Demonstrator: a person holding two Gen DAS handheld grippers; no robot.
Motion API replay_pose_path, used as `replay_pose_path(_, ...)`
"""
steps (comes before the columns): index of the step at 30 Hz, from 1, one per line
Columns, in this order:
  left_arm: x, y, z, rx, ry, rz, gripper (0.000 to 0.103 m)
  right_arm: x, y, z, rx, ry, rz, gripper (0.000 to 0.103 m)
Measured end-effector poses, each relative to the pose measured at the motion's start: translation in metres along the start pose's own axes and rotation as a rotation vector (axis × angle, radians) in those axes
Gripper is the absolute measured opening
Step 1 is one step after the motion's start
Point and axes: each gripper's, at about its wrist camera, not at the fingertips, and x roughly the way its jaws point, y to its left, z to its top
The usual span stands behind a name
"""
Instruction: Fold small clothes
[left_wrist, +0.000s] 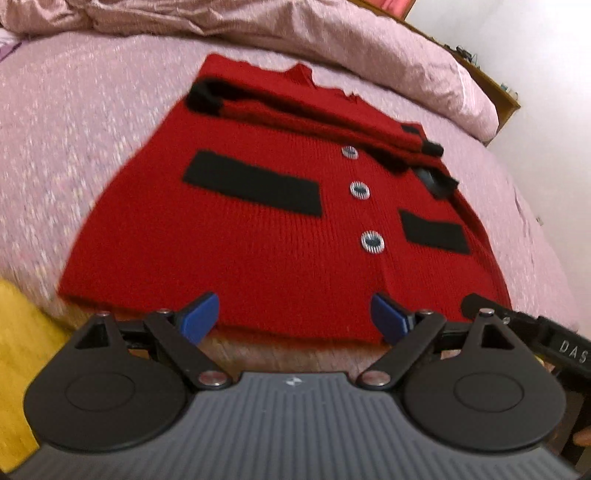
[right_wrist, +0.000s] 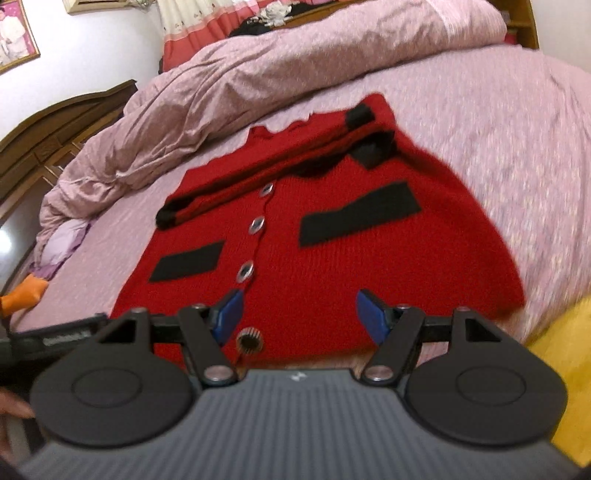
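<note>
On the pink bedspread (left_wrist: 74, 155) the red cardigan (left_wrist: 258, 258) lay flat, buttoned, both sleeves folded across its chest. Your left gripper (left_wrist: 293, 317) was spread wide, holding nothing, at the hem near 6 o'clock; your right gripper (right_wrist: 297, 314) was likewise parted and empty at the same hem. Motion blur smeared the knit and the bedspread, so whether the blue pads touched the fabric could not be told. Only the right view showed the lowest button (right_wrist: 249, 341), between its fingers and partly cut off by the gripper body. Only that view caught the crumpled duvet (right_wrist: 221, 81) at 11 o'clock and the framed picture (right_wrist: 14, 33).
</note>
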Motion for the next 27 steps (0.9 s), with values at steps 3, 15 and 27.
replay_pose_path(3,0.005,0.001,-0.007,-0.016,0.023,-0.018,0.092,0.001,-0.001,-0.007,0.018,0.02,0.004,0.07)
replay_pose_path(15,0.008,0.024,-0.007,-0.146,0.0,-0.02,0.092,0.015,-0.044,-0.019,0.304,0.056,0.03,0.071)
replay_pose_path(27,0.007,0.018,-0.01,-0.135,-0.006,-0.026,0.092,0.014,-0.063,-0.019,0.48,-0.087,0.153,0.071)
